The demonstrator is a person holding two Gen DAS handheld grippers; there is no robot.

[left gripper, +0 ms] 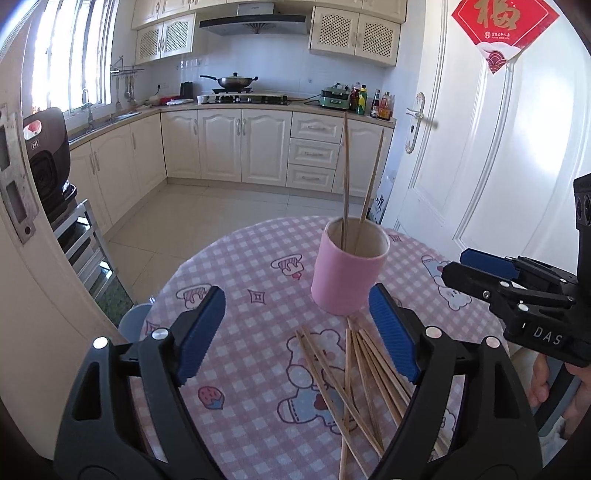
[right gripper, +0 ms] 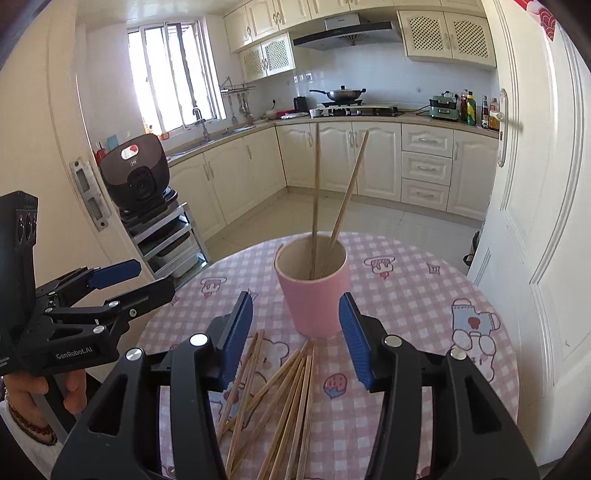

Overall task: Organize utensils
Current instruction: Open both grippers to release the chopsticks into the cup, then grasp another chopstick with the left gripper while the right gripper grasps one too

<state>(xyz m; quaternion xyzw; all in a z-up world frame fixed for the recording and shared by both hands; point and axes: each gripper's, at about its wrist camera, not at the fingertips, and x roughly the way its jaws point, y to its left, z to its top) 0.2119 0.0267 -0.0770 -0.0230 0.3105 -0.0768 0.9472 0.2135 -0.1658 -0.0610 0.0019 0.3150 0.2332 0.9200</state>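
Both our left gripper (left gripper: 297, 332) and right gripper (right gripper: 295, 336) gape wide, holding nothing. Loose chopsticks (right gripper: 288, 402) fan beneath our fingers, long axes running away toward the pink cup (right gripper: 314, 295) just ahead, where two stand. We should pinch one mid-shaft, then tip it upright.

wok (left gripper: 236, 80) on stove (left gripper: 244, 98)

The right tool (left gripper: 452, 267) carries white letters "DAS" on its black body, behind its tips. The left tool (right gripper: 147, 278) reads "GenRobot.AI" on its body. High above the right tool, a red diamond sign (left gripper: 504, 22) on the door (left gripper: 480, 147) bears a gold "福".
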